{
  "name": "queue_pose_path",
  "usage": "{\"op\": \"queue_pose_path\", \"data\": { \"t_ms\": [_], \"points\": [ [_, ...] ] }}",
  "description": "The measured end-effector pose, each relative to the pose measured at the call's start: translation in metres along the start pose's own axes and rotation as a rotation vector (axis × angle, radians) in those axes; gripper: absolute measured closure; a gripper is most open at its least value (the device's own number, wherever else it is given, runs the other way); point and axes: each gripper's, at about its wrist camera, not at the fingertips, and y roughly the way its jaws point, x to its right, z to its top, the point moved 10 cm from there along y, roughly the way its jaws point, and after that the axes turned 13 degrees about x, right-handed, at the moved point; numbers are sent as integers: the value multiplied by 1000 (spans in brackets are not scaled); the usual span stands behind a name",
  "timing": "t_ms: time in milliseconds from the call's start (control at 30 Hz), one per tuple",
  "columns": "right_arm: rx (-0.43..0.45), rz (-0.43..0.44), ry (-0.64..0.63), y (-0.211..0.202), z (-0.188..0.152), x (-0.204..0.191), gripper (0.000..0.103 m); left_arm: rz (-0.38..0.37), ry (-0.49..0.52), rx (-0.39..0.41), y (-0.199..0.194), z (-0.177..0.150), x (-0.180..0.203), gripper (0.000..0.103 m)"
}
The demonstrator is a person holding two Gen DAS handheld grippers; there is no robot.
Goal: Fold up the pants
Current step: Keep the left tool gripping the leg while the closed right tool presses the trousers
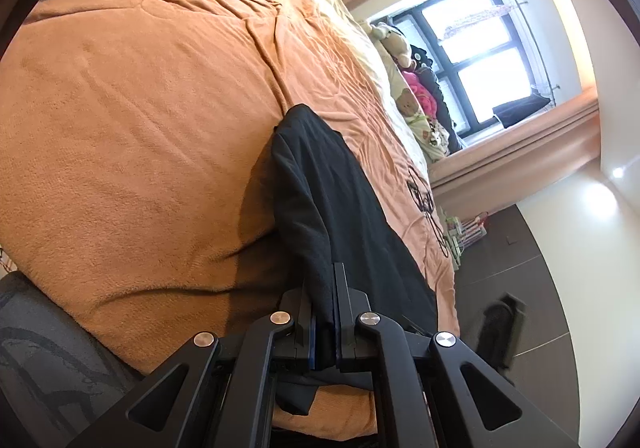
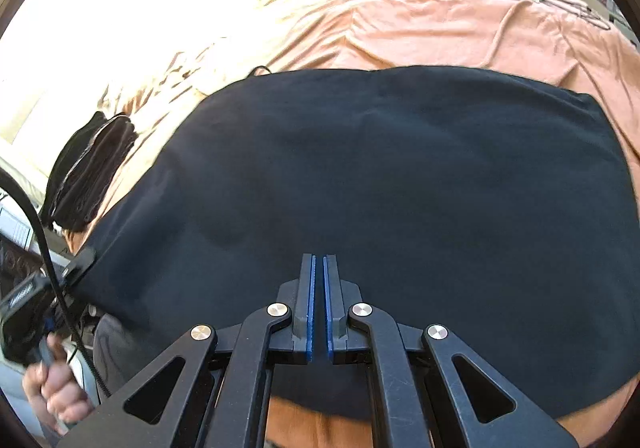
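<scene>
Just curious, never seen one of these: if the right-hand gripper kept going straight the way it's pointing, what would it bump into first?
Most likely the black pants spread on the orange blanket. The right gripper, jaws shut and empty, points down at the cloth just ahead; how close it hangs is unclear.

bed cover [image 2: 400,20]: wide bare orange stretch beyond the pants' far edge, free to pass.
pants [image 2: 400,176]: spread flat and low over the near half of the cover, nothing standing on them.
dark folded pile [image 2: 88,176]: just off the pants' left edge, blocks that side.
cable [image 2: 44,248]: hangs near the pants' left corner.
plush toys [image 1: 408,88]: far end, well apart.
</scene>
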Motion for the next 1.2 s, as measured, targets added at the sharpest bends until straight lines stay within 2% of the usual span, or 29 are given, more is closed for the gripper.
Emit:
{"op": "queue_pose_path", "data": {
  "t_ms": [300,533,833,1000,1200],
  "points": [
    [-24,-68,-23,64,40,15,102,9,-22,-8,1,-3,-5,98],
    [-22,-116,-42,99,74,18,102,27,-44,-15,-1,-7,-14,98],
    [-12,-135,-27,133,98,26,102,39,-45,-14,-1,-6,-15,98],
    [-7,-123,-23,125,96,24,102,41,-47,-13,-1,-6,-16,98],
    [49,-62,-25,84,82,8,102,34,-33,-14,-1,-5,-12,98]
  ]
}}
